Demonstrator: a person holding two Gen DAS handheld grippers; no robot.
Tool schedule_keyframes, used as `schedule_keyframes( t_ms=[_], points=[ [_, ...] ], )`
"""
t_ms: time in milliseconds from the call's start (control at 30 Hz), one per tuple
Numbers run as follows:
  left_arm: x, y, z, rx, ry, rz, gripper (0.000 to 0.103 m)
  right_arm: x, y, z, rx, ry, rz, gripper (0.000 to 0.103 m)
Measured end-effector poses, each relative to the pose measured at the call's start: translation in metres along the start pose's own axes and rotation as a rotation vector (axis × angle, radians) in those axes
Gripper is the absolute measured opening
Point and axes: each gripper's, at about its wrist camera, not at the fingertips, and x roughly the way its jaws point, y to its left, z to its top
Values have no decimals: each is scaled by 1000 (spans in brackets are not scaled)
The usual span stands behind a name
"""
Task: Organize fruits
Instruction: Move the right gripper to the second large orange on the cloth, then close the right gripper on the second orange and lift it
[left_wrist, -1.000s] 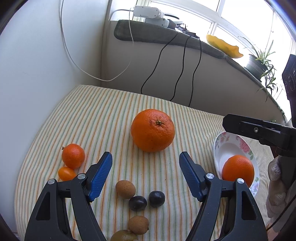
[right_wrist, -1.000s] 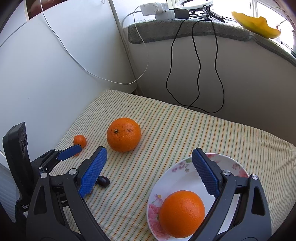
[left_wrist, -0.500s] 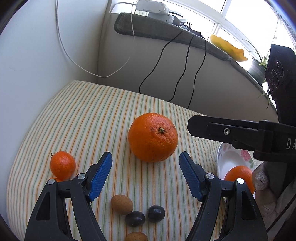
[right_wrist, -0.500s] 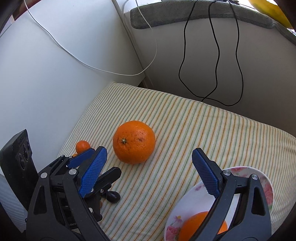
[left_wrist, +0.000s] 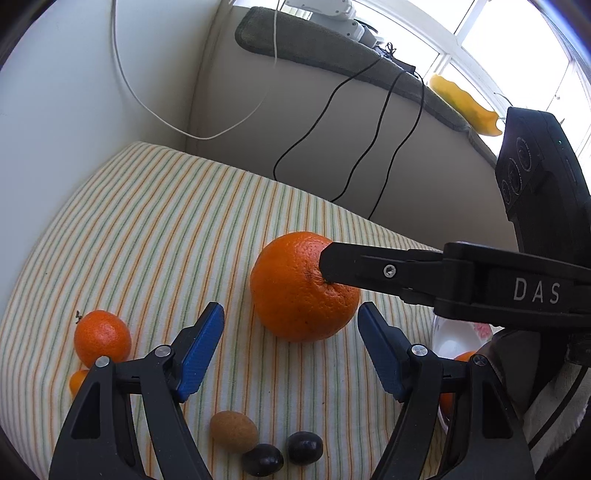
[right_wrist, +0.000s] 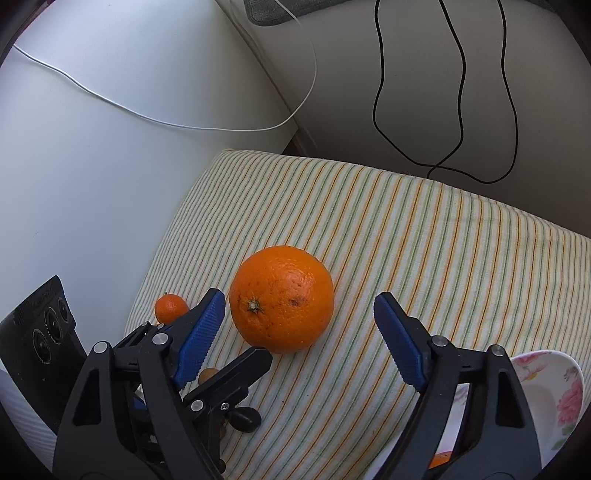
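Observation:
A big orange (left_wrist: 299, 291) (right_wrist: 282, 299) lies on the striped cloth (left_wrist: 166, 229). My right gripper (right_wrist: 301, 332) straddles its near side, jaws closing, pads not touching it; one of its fingers (left_wrist: 369, 269) crosses the orange in the left wrist view. My left gripper (left_wrist: 291, 350) hangs open just short of the orange, holding nothing. A mandarin (left_wrist: 102, 341) and a kumquat (left_wrist: 77, 380) lie at the left. A brown fruit (left_wrist: 233, 431) and two dark plums (left_wrist: 263, 459) sit near the front. A second orange (left_wrist: 463, 356) rests in the floral plate (right_wrist: 554, 387).
White walls close the left and back of the cloth. Black cables (right_wrist: 458, 92) and a white cable (left_wrist: 147, 103) hang down them. A grey-padded sill (left_wrist: 332, 48) with a yellow object (left_wrist: 465, 107) runs above. The left gripper's black fingers (right_wrist: 236, 373) crowd the right wrist view's lower left.
My right gripper has swung left and down from over the plate to the big orange, its jaws narrowing slightly. My left gripper has crept a little closer to the orange.

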Motion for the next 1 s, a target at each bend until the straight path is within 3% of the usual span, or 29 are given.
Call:
schedule_keyframes(
  t_ms=[467, 567, 800, 1000],
  points=[
    [22, -12, 11, 42, 69, 33, 73, 35, 2, 15, 40, 46, 57, 78],
    [25, -14, 12, 44, 74, 33, 71, 45, 6, 19, 33, 54, 57, 70],
    [32, -21, 15, 69, 72, 41, 67, 59, 14, 23, 34, 54, 72, 67],
    [31, -25, 12, 76, 66, 45, 67, 42, 7, 13, 29, 43, 74, 66]
  ],
)
